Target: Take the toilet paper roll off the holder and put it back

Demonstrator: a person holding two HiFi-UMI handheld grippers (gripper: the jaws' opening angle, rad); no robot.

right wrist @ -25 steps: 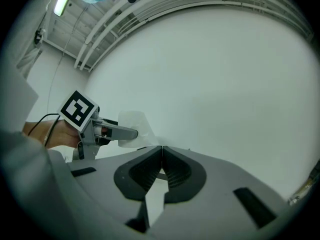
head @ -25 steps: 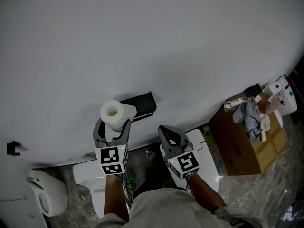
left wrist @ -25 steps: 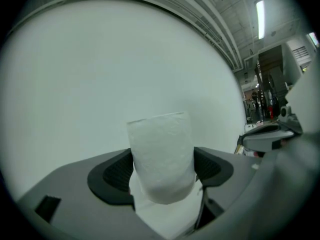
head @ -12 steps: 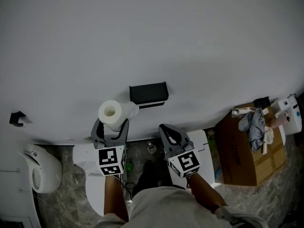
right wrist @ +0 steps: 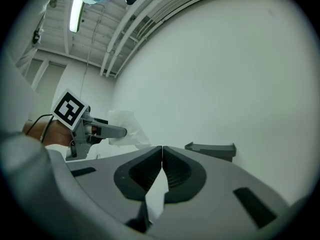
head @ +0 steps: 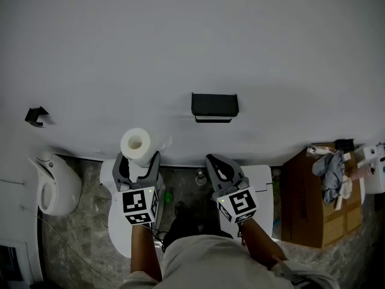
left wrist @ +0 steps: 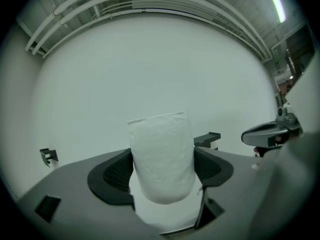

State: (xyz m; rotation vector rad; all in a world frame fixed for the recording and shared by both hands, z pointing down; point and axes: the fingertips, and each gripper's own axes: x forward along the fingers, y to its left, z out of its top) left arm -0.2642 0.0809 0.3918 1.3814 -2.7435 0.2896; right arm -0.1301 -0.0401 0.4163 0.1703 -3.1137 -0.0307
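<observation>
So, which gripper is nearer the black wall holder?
Right. The right gripper is just under the holder; the left gripper, holding the toilet paper roll, is off to its left.

Open air ahead of left tool [head: 138, 158] up to the bare wall [head: 180, 41]. Black holder [head: 215, 105] sat ahead and to its right, well apart, path unblocked. Roll [head: 136, 144] filled its jaws. Right tool [head: 213, 160], jaws together, hung near on its right; toilet [head: 115, 221] below.
</observation>
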